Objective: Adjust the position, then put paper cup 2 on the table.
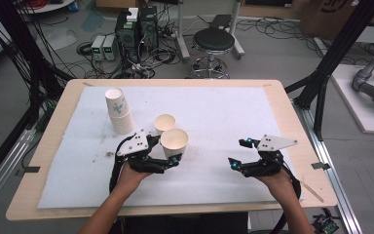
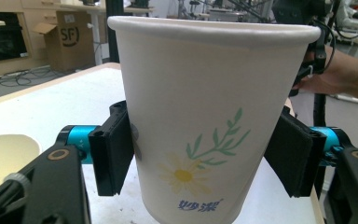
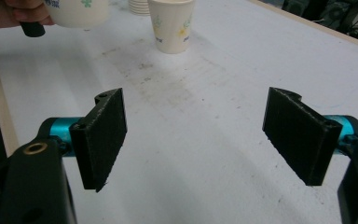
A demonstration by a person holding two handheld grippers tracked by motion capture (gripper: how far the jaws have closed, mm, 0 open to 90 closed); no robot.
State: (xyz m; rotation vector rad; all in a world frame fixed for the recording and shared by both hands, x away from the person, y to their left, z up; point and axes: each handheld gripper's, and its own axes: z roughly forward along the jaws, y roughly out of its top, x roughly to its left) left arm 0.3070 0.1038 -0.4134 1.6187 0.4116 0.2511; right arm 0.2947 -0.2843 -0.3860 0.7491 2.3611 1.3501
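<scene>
A white paper cup (image 1: pixel 174 141) printed with a daisy stands upright between the jaws of my left gripper (image 1: pixel 168 150). In the left gripper view both black pads (image 2: pixel 114 156) lie against the cup (image 2: pixel 205 107), one on each side. A second, empty cup (image 1: pixel 164 123) stands on the mat just behind it, and its rim (image 2: pixel 4 154) also comes into the left gripper view. My right gripper (image 1: pixel 238 152) hovers low over the mat at the right, jaws wide apart with nothing between them (image 3: pixel 196 135). It faces the standing cup (image 3: pixel 171 25).
A stack of upside-down paper cups (image 1: pixel 118 111) stands at the mat's back left. The white mat (image 1: pixel 224 112) covers most of the wooden table (image 1: pixel 53 122). A black stool (image 1: pixel 213 41) and computer gear sit on the floor beyond the far edge.
</scene>
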